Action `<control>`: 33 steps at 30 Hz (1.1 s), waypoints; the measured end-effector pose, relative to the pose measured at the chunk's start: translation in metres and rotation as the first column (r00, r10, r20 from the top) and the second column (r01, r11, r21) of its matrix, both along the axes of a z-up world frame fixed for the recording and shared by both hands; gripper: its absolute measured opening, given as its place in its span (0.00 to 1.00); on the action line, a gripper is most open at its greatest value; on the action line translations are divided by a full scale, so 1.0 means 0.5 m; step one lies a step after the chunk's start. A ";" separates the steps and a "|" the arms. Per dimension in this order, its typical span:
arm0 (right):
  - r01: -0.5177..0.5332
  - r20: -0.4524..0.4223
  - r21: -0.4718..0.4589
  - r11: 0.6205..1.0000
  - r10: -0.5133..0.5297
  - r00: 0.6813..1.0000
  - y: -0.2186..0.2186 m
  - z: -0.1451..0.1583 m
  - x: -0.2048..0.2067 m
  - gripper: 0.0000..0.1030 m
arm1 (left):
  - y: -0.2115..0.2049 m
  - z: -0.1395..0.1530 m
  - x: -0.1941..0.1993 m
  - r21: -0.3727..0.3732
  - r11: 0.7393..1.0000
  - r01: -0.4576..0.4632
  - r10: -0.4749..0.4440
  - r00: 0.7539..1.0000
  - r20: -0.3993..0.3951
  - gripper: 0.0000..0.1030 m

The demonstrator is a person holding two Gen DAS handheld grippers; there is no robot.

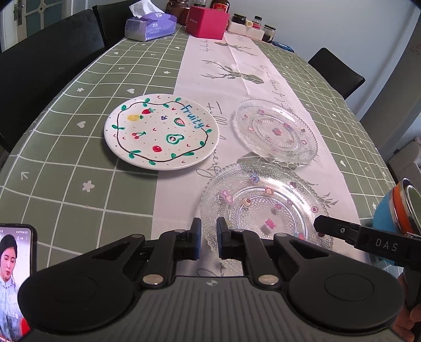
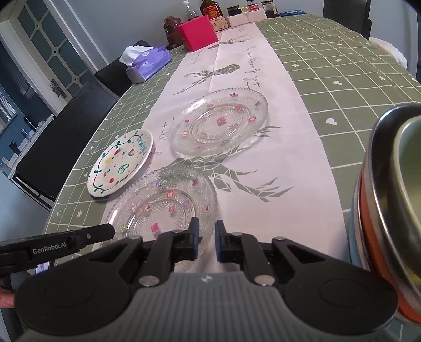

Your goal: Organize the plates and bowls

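Both hand-held grippers — left (image 1: 208,238), right (image 2: 204,240) — clenched, grasping nothing; only left view shows phone (image 1: 15,276).

A purple tissue pack (image 1: 150,25) and pink box (image 1: 208,21) sit beside jars (image 1: 269,33).

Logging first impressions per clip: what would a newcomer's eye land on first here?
Probably the white Fruity plate with its bright drawn fruit, lying on the green checked tablecloth. Next, two clear glass plates on the pale runner beside it, and the pink box at the far end.
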State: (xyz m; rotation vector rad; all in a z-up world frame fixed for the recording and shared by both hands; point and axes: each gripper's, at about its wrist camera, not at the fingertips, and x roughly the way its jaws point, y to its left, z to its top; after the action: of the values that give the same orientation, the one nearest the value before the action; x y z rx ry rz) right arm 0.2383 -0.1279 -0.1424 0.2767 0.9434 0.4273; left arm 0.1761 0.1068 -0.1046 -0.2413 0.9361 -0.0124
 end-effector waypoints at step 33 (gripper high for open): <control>0.044 -0.002 -0.034 0.998 -0.044 0.999 -0.070 -0.014 -0.124 0.10 | -0.073 -0.019 -0.100 0.014 0.997 0.078 -0.079 0.996 0.049 0.12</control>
State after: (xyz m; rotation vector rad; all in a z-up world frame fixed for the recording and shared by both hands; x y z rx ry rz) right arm 0.1762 -0.1629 -0.1493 0.2664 0.9453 0.3702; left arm 0.1263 0.0704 -0.1139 -0.1918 0.8957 -0.0844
